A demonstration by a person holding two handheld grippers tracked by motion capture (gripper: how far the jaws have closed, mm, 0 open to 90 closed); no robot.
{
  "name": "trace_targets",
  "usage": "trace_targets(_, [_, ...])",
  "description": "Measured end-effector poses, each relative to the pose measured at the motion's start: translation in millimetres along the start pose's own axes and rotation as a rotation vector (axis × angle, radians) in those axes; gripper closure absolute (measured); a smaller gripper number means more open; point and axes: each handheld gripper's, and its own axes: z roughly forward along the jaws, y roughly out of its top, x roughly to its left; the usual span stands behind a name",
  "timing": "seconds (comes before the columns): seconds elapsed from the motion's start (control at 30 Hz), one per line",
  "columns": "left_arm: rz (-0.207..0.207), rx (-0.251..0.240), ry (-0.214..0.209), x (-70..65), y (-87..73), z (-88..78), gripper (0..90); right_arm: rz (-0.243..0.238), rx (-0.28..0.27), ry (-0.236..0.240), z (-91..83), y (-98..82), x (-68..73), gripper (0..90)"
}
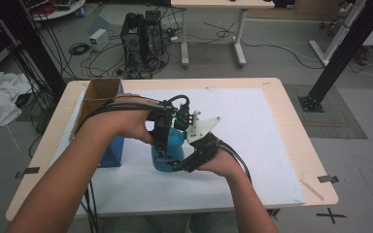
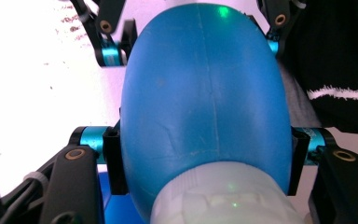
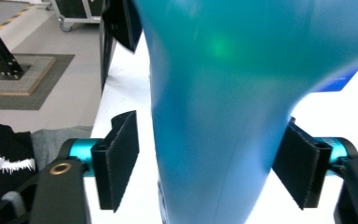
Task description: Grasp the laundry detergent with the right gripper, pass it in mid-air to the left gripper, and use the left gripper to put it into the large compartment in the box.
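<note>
The smooth blue plastic bottle with a pale ribbed cap (image 1: 167,148) stands near the middle of the white sheet (image 1: 252,145) that covers the light wooden worktop (image 1: 296,141), just beside the blue cardboard box with an open brown flap (image 1: 102,104), and both claws meet at it. The left claw (image 2: 205,161) is clenched on the bottle's rounded shoulder, its black pads (image 2: 114,163) pressed against the blue wall on either side just above the pale cap (image 2: 223,200). The right claw (image 3: 212,161) is released: in the right gripper view its pads (image 3: 119,158) stand off the narrower blue body, with a clear gap on its left side and at most a bare graze at the other, so the bottle sits between them without being squeezed. From here the whole hold seems to rest on the left claw alone, and that is the weak point. The surface is curved and glossy, so a pad pressing on the bulge could slide toward the cap or off the curve, letting the bottle twist or tip. If the right claw closes again off-centre on the tapering body, it may push the bottle sideways against the left grip rather than seat squarely. A tipped bottle would likely knock the box beside it or roll across the sheet. Whether the cap is tight cannot be told, so any tilt also risks a leak.
</note>
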Motion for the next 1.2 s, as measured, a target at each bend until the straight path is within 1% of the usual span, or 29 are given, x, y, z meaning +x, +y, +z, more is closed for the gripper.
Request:
trace_targets(0.03, [-0.025,-0.006,0.001,-1.5,-1.1,-0.5,37.9,-0.019,-0.008,0.010,0.8,-0.2,-1.0,23.5])
trace_targets(0.07, [-0.010,-0.005,-0.002,0.2,-1.4,-1.7,37.9,-0.039,-0.027,0.002,1.9,0.1,-2.6,23.6])
trace_targets(0.1, [-0.021,-0.002,-0.009,0.1,-1.9,-2.3,37.9,-0.132,-0.081,0.010,4.7,1.6,-7.7,23.5])
trace_targets(0.13, [-0.023,0.001,-0.003,0.2,-2.2,-3.5,37.9,-0.187,-0.117,0.014,6.6,3.2,-10.9,23.5])
trace_targets(0.17, [-0.021,-0.001,-0.013,1.1,-2.6,-4.0,37.9,-0.213,-0.136,0.010,6.7,4.4,-13.0,23.1])
trace_targets(0.27, [-0.007,0.002,0.002,3.1,-3.4,-6.3,37.9,-0.258,-0.169,-0.005,7.4,6.2,-17.1,22.7])
trace_targets(0.3, [-0.071,0.007,-0.001,-1.0,-4.7,-6.9,37.9,-0.286,-0.182,-0.012,7.4,7.2,-19.3,22.7])
trace_targets(0.37, [-0.049,0.000,-0.010,2.0,-5.9,-7.8,37.9,-0.330,-0.212,0.002,6.5,9.3,-21.5,22.6])
trace_targets(0.4, [-0.025,0.000,-0.009,4.2,-6.4,-8.8,37.9,-0.086,-0.046,0.032,-5.8,2.7,-4.3,22.6])
trace_targets(0.43, [-0.031,-0.005,-0.013,4.9,-7.8,-10.0,37.8,-0.041,-0.023,0.030,-11.3,2.9,-1.6,22.6])
trace_targets(0.47, [-0.041,-0.003,-0.014,5.5,-9.3,-11.8,37.9,-0.046,-0.024,0.030,-13.1,2.9,-2.4,22.5])
trace_targets(0.53, [-0.045,-0.002,-0.011,6.7,-11.2,-13.7,37.9,-0.048,-0.023,0.029,-15.2,2.8,-3.3,21.7])
trace_targets(0.57, [-0.055,0.003,-0.012,7.8,-13.5,-17.1,37.9,-0.086,-0.011,0.028,-20.2,2.6,-6.9,20.7])
trace_targets(0.6, [-0.062,0.001,-0.008,8.7,-15.8,-19.9,37.9,-0.103,-0.014,0.027,-21.0,2.9,-8.0,17.6])
trace_targets(0.63, [-0.064,0.000,-0.004,9.5,-17.6,-22.8,37.9,-0.104,-0.010,0.027,-22.5,3.3,-9.1,13.2])
trace_targets(0.67, [-0.077,0.000,-0.010,9.7,-19.9,-25.4,37.9,-0.118,-0.007,0.024,-23.6,3.6,-9.9,13.3])
trace_targets(0.7, [-0.072,-0.003,-0.002,11.0,-22.1,-28.3,37.9,-0.151,-0.008,0.016,-25.4,4.2,-11.1,13.3])
trace_targets(0.73, [-0.072,-0.003,-0.002,11.0,-22.1,-28.3,37.9,0.169,0.181,0.021,-39.0,3.7,10.4,13.3])
trace_targets(0.77, [-0.102,-0.007,-0.013,11.0,-27.1,-33.0,37.9,0.169,0.181,0.021,-39.0,3.7,10.4,13.3])
trace_targets(0.8, [-0.098,-0.012,-0.015,12.6,-29.4,-35.1,37.8,0.183,0.196,0.006,-45.3,4.9,12.3,13.2])
trace_targets(0.83, [-0.095,-0.010,-0.015,14.6,-32.7,-38.5,37.8,0.184,0.198,0.006,-47.8,5.3,12.4,13.2])
trace_targets(0.87, [-0.110,-0.018,-0.015,15.4,-36.2,-41.1,37.8,0.215,0.213,0.011,-51.7,6.2,14.6,13.2])
trace_targets(0.9, [-0.119,-0.021,-0.016,16.7,-40.0,-44.2,37.8,0.226,0.220,0.011,-54.8,6.6,14.7,13.2])
trace_targets(0.93, [-0.146,-0.029,-0.026,17.3,-43.7,-46.9,37.8,0.200,0.215,0.006,-56.4,6.0,12.0,13.2])
trace_targets(0.97, [-0.144,-0.026,-0.016,19.1,-47.1,-50.4,37.8,0.197,0.231,-0.008,-59.0,6.2,12.4,13.2])
trace_targets(1.07, [-0.172,-0.033,-0.009,22.2,-57.2,-58.9,37.8,0.200,0.275,-0.004,-64.2,4.9,11.5,13.1])
trace_targets(1.1, [-0.183,-0.038,-0.009,23.4,-60.8,-61.2,37.8,0.192,0.287,-0.009,-65.0,4.2,10.6,13.1])
trace_targets(1.17, [-0.215,-0.043,-0.011,26.1,-68.7,-65.7,37.8,0.192,0.313,-0.014,-67.4,3.5,8.9,13.1])
trace_targets(1.2, [-0.227,-0.045,-0.016,27.1,-71.2,-67.5,37.8,0.198,0.335,-0.010,-70.1,4.8,8.0,13.1])
